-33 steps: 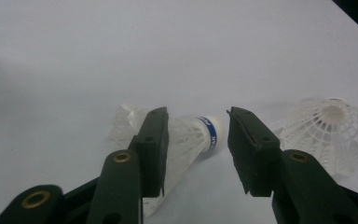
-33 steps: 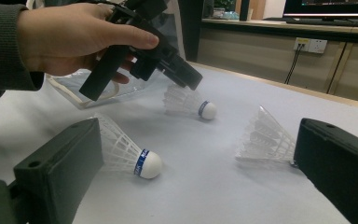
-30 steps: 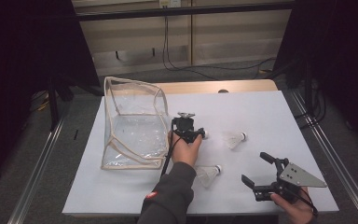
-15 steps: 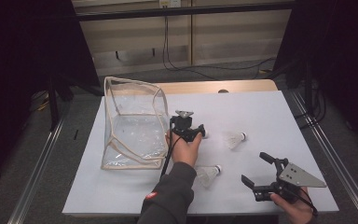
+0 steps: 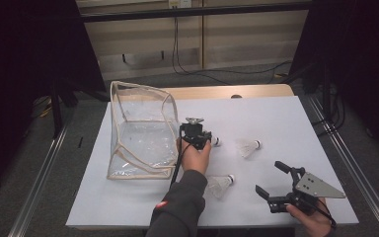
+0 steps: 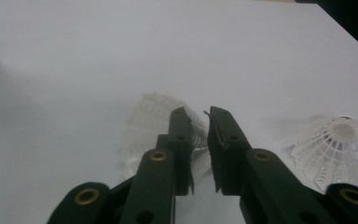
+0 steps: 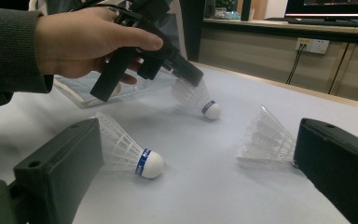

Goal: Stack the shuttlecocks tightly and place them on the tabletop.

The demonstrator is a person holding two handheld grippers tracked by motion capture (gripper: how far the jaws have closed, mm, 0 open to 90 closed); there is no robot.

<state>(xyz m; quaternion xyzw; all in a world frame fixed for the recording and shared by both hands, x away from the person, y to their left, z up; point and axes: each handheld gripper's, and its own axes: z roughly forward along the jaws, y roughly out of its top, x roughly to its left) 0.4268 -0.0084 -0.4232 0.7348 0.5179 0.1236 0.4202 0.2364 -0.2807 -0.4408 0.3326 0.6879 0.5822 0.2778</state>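
Right gripper (image 5: 275, 186) sits nearest me, by the table's near right corner, jaws spread wide with nothing between them; in its own view the two jaws are cut off by the frame edges, and the right one covers the skirt rim of the far-right shuttlecock (image 7: 265, 139). Just left of it, close to the near edge, lies the near shuttlecock (image 5: 220, 184), cork pointing right; from above my sleeve (image 5: 177, 210) hides part of its skirt.

Further in, around the table's middle, my left gripper (image 6: 199, 128) has just been closing, and its jaws now pinch the feather skirt of the middle shuttlecock (image 7: 196, 98). From above my hand (image 5: 195, 157) and the gripper body cover that shuttlecock except its cork. In the left gripper view the skirt behind the jaws is blurred and hard to read.

Compared with a second ago, the left gripper has edged slightly toward that cork; the right one has stayed put.

Farthest left, toward the far left corner, stands the clear bag (image 5: 140, 131), mouth open.
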